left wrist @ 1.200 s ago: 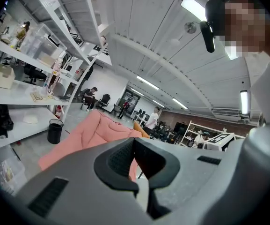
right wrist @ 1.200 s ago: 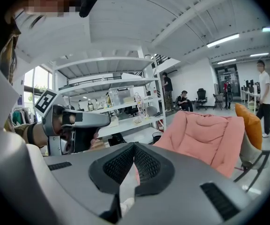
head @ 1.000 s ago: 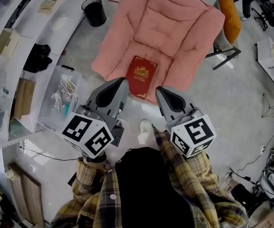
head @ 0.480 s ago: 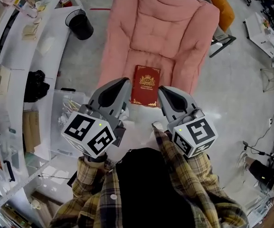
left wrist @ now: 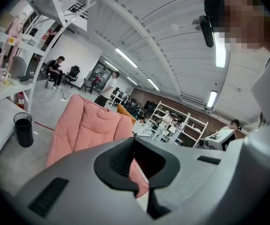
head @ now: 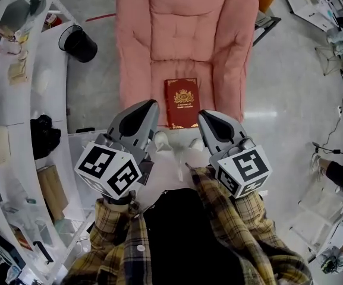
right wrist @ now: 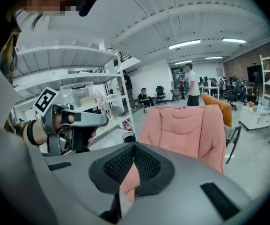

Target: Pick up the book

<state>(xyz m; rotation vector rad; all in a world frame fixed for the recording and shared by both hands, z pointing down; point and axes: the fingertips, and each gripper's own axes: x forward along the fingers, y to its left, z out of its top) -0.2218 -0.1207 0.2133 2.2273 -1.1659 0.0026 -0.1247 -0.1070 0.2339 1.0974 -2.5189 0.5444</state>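
Left gripper: grey two-jaw left gripper (head: 150,107) with a marker cube at its rear; jaws pressed together, nothing between them.
Right gripper: matching grey right gripper (head: 203,117); pads meet at the tip, nothing held.
Book, place: red hardback book with a gold crest (head: 182,103), flat and cover-up. It lies just ahead of both tips and in the gap between them, and touches neither.
Book, support: rests on the seat of a pink quilted lounge chair (head: 183,34), with its near short edge at the seat's front lip, closest to the tips.
Book, long axis: runs straight away from the grippers, in line with the way they point, from the seat front toward the chair back.
Book, heading: the crest reads upright from the gripper side, so the top edge points away from the tips.
Left of left gripper: black round plastic bin (head: 79,44) on the floor, well apart.
Behind the tips: pale shoes (head: 161,141) between the two grippers.
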